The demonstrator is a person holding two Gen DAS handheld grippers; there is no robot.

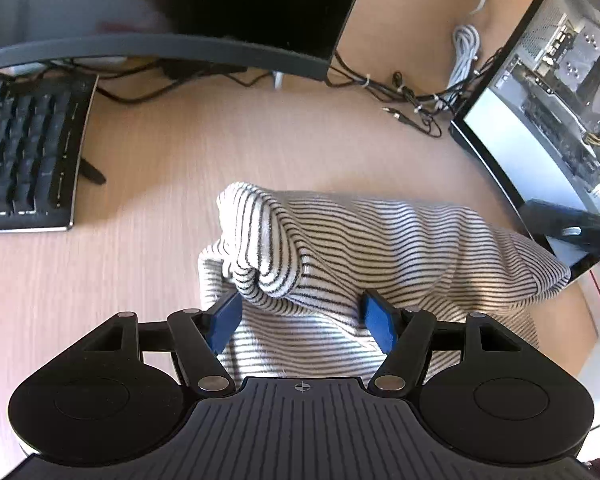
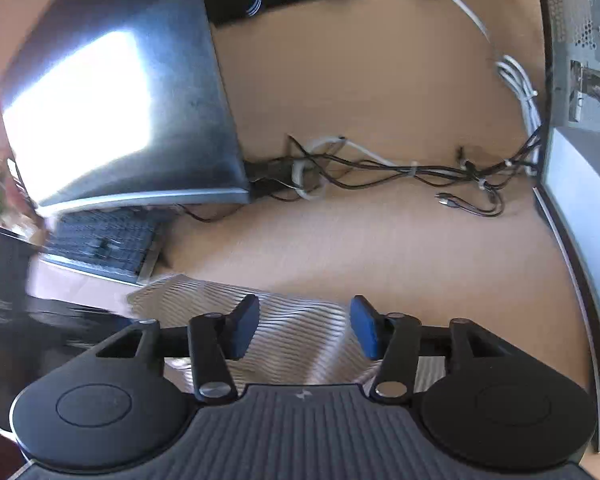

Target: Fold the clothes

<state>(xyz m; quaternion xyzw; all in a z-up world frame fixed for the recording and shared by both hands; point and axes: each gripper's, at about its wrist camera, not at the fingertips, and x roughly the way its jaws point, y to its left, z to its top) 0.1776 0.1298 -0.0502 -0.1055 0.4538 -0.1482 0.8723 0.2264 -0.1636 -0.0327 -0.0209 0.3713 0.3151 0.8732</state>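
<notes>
1. Knitwear first: the white, black-striped soft knit garment (image 1: 340, 240) lies bunched on the light wooden desk (image 1: 148, 168), in front of the black keyboard (image 1: 24, 152).
2. It looks light, limp and stretchy; I judge it will sag, so grip a doubled hem or rolled edge.
3. The left gripper (image 1: 302, 318) stands part open around a rolled fold, pads apparently not pressing.
4. The right gripper (image 2: 304, 330) is part open over the cloth, holding nothing.

I am looking down on a light wooden surface (image 1: 148, 168) where a striped garment (image 1: 380, 240) is lying bunched. A black keyboard (image 1: 24, 152), a monitor (image 1: 220, 12), tangled cables (image 1: 404, 96) and an open computer case (image 1: 548, 92) are sitting around it.
</notes>
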